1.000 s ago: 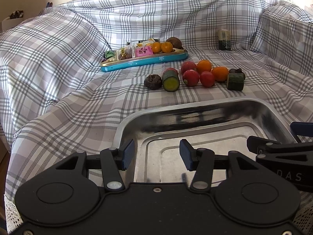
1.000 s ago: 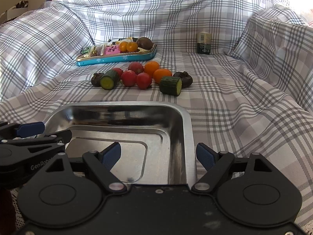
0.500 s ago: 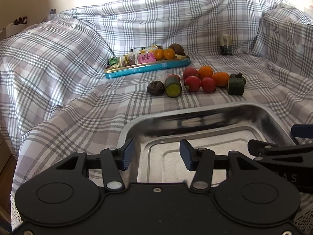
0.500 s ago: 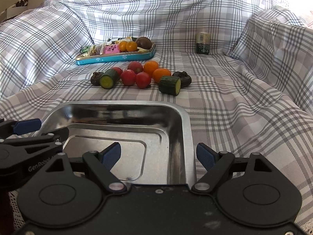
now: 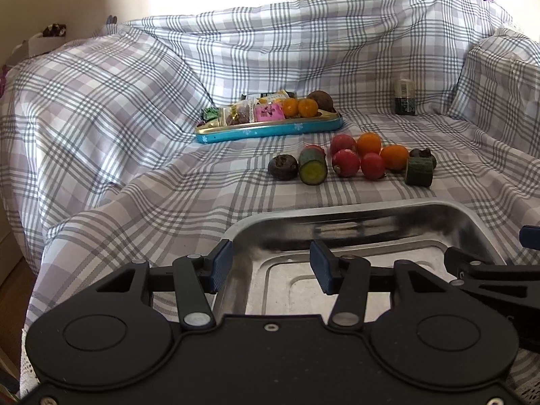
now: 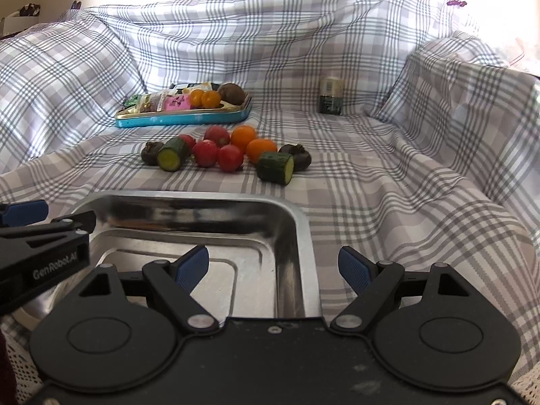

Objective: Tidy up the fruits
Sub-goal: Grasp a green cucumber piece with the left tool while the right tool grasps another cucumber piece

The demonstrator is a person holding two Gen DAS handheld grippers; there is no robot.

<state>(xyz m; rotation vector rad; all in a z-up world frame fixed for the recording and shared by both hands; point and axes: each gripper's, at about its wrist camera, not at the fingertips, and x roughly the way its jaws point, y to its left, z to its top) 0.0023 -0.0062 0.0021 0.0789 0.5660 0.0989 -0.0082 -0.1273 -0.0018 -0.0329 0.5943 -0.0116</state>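
An empty steel tray (image 5: 371, 214) (image 6: 297, 236) lies close in front of both grippers on the checked cloth. Beyond it sits a loose cluster: red fruits (image 5: 346, 163) (image 6: 230, 158), orange fruits (image 5: 394, 157) (image 6: 261, 148), two cucumber pieces (image 5: 313, 171) (image 6: 275, 167) and dark round fruits (image 5: 282, 166) (image 6: 298, 156). My left gripper (image 5: 271, 265) is open over the tray's near left corner, empty. My right gripper (image 6: 273, 268) is open wide, straddling the tray's right rim, also empty. Each gripper shows at the edge of the other's view.
A blue tin tray (image 5: 270, 128) (image 6: 184, 118) further back holds wrapped snacks, two small oranges and a brown fruit. A small dark jar (image 5: 404, 97) (image 6: 331, 100) stands at the back right. The cloth rises in folds at the back and both sides.
Both views have tilted up and pulled back a little, so the fruit and trays sit lower in frame. Neither gripper's jaws have changed and no object has moved.
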